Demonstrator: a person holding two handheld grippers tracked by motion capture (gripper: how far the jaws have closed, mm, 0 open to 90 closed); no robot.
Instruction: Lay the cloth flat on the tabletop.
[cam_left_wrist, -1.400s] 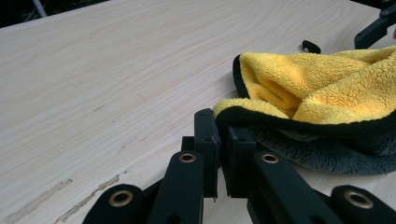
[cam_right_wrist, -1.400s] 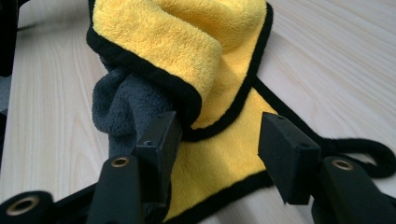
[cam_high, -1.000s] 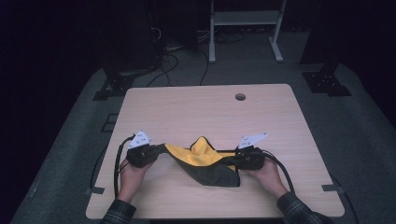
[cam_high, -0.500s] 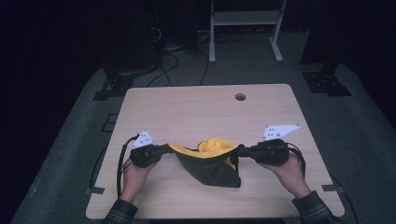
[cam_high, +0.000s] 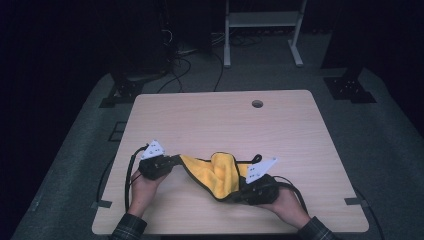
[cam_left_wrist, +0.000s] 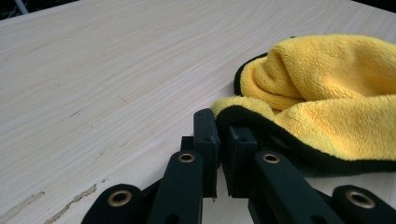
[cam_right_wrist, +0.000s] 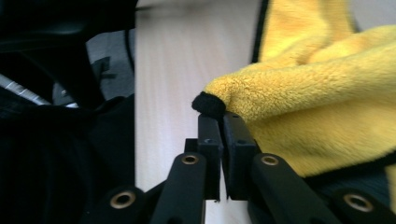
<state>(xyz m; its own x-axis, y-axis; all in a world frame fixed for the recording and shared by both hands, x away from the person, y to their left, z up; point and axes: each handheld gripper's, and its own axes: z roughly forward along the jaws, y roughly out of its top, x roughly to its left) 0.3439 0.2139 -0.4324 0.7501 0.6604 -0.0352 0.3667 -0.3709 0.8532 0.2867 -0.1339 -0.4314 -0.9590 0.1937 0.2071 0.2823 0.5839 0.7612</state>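
A pale wooden table (cam_high: 210, 125) carries the whole scene; all positions are given relative to it. Near the table's front edge, a little right of centre, lies a yellow cloth (cam_high: 216, 172) with a black border, bunched into soft folds and resting on the tabletop. At the cloth's left end, the left gripper (cam_high: 172, 161) lies low over the table, held by the person's left hand (cam_high: 142, 186); in the left gripper view its jaws are pressed together on the black-edged hem of the cloth (cam_left_wrist: 322, 93), which spreads away to the right over the wood. At the cloth's right end, closer to the table's front edge, the right gripper (cam_high: 239, 192) is held by the right hand (cam_high: 287, 205); in the right gripper view its jaws pinch a black-tipped corner of the cloth (cam_right_wrist: 308, 98), and they have just been opening slightly, with the corner between them. A small round hole (cam_high: 257, 103) sits near the table's far edge, well apart from the cloth. Black cables (cam_high: 129, 172) trail from the left gripper toward the table's front-left corner.
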